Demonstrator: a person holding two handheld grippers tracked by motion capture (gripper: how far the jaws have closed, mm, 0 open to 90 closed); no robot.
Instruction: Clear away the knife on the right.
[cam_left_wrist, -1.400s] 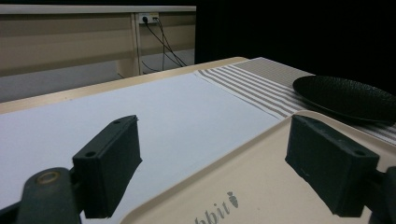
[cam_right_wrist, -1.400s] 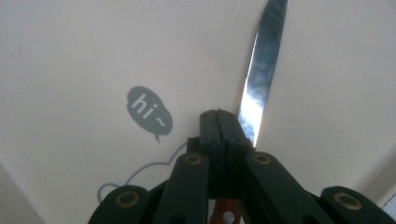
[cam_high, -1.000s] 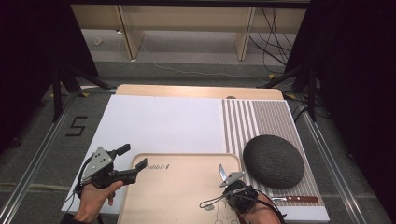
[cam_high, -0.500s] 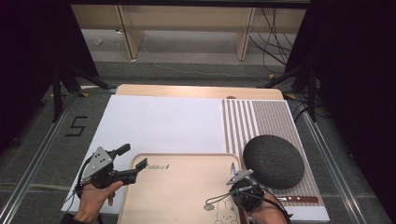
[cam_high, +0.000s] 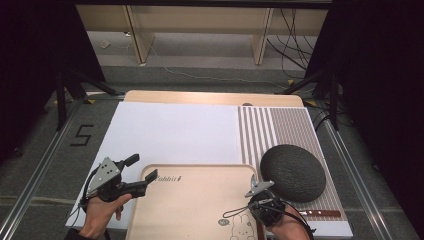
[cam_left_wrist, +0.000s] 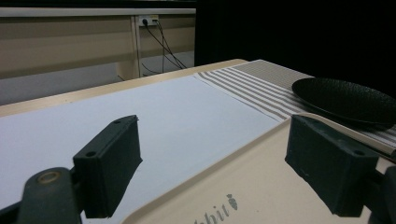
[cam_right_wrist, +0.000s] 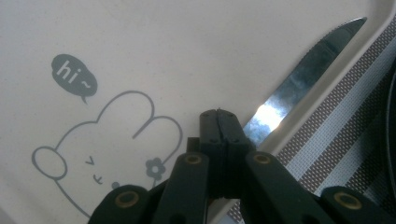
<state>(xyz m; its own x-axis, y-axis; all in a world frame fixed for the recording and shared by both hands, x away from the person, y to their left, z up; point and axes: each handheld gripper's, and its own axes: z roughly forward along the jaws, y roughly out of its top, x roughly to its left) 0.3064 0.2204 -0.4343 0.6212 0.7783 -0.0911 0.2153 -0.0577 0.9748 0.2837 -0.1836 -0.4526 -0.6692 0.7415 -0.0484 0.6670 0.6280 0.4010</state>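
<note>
Dark curtains close in the room on both sides, and pale wooden furniture legs with loose cables stand on the grey floor beyond the counter (cam_high: 210, 97). Over its wood lies a white mat (cam_high: 175, 132), joined on the right by a striped placemat (cam_high: 282, 130) that carries a black textured plate (cam_high: 292, 172). A cream tray (cam_high: 195, 200) printed with a rabbit sits at the near edge.

Left hand (cam_high: 100, 215) comes in from below, held low and level at the tray's left corner; the left gripper (cam_high: 142, 175) points across the tray toward the plate, its fingers (cam_left_wrist: 109, 170) spread wide with nothing between them — one over the mat, one over the tray.

At the tray's right rim the right gripper (cam_high: 256, 186) is tipped steeply down, fingers (cam_right_wrist: 219, 135) pressed together on a knife (cam_right_wrist: 299, 84). Its serrated blade slants out past them over the tray, just beside the rim — the wooden handle (cam_high: 322, 213) lies on the placemat by the plate.
</note>
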